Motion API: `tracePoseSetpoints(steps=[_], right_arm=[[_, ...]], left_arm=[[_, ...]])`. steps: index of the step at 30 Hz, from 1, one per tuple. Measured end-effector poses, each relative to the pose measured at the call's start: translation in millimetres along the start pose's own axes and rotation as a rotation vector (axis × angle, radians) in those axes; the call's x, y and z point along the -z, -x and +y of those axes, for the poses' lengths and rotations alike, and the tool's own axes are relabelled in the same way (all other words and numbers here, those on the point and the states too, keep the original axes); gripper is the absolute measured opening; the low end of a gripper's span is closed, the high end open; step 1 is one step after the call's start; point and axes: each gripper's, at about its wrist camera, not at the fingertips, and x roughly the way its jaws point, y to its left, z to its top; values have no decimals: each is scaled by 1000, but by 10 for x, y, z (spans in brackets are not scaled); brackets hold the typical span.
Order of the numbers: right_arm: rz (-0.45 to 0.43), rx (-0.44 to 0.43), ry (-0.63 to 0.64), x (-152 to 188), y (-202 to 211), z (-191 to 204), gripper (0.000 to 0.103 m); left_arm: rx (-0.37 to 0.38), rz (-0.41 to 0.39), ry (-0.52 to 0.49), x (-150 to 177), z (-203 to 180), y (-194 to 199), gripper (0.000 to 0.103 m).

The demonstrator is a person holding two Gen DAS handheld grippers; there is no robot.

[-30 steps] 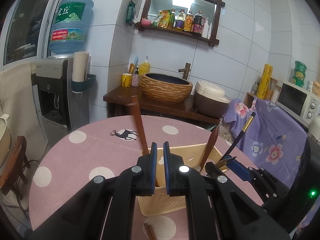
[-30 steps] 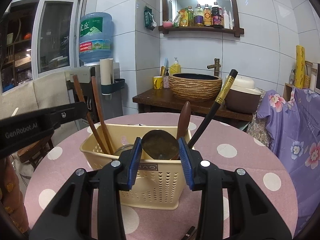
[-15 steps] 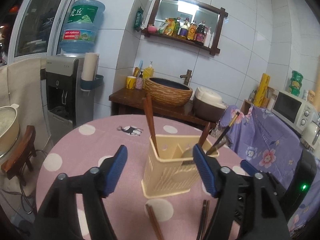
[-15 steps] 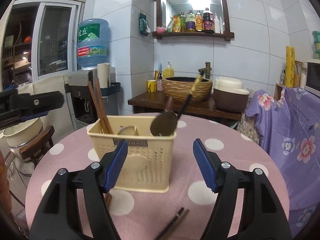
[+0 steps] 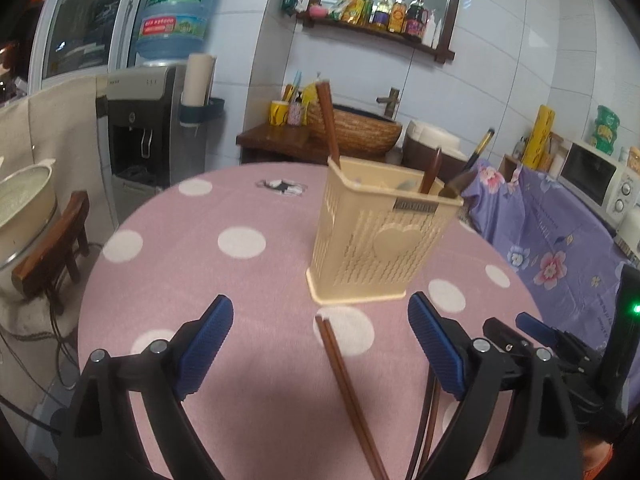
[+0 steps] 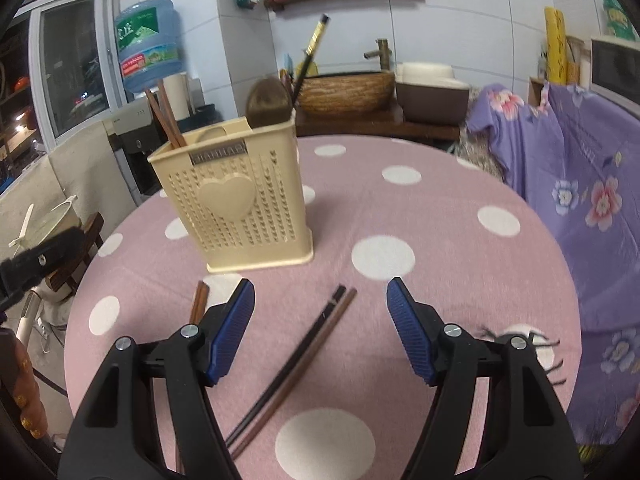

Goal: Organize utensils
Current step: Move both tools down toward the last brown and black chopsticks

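Observation:
A cream perforated utensil holder [image 5: 376,240] stands on the pink polka-dot table [image 5: 224,280]; it also shows in the right wrist view [image 6: 236,204]. Brown chopsticks [image 6: 166,118], a dark spoon [image 6: 268,104] and a black chopstick [image 6: 312,52] stand in it. A brown chopstick pair [image 5: 348,392] lies on the cloth between the fingers of my left gripper [image 5: 320,344], which is open and empty. A black and a brown chopstick [image 6: 300,364] lie between the fingers of my right gripper [image 6: 320,324], also open and empty. Another brown pair [image 6: 198,302] lies by its left finger.
A water dispenser [image 5: 156,120] and a wooden stool [image 5: 60,240] stand left of the table. A wooden counter with a woven basin [image 5: 360,128] is behind it. A purple floral cloth [image 6: 580,160] covers furniture to the right.
Both grippers have opened wide and pulled back from the holder and now sit low over the loose chopsticks on the cloth. The right gripper has let go of the spoon into the holder.

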Motion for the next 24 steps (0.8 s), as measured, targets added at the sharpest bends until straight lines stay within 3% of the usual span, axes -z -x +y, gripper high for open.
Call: tracePoseSetpoints(steps=[7,13,19,24], right_arm=[[69,25,-20,260,-93,-55,69],[127,50,-31,397,-201,-93,69],[173,45,-5,449,-323,-39,69],[194,43,14,484,-394,41,69]], left_arm=[[-71,59,-23,291,75,-106,88],[-91,114,-31,446,126,-189,75],[-84,171,-62,563,62,-311,64],[-71,198,-88,640,-12,-368,63]])
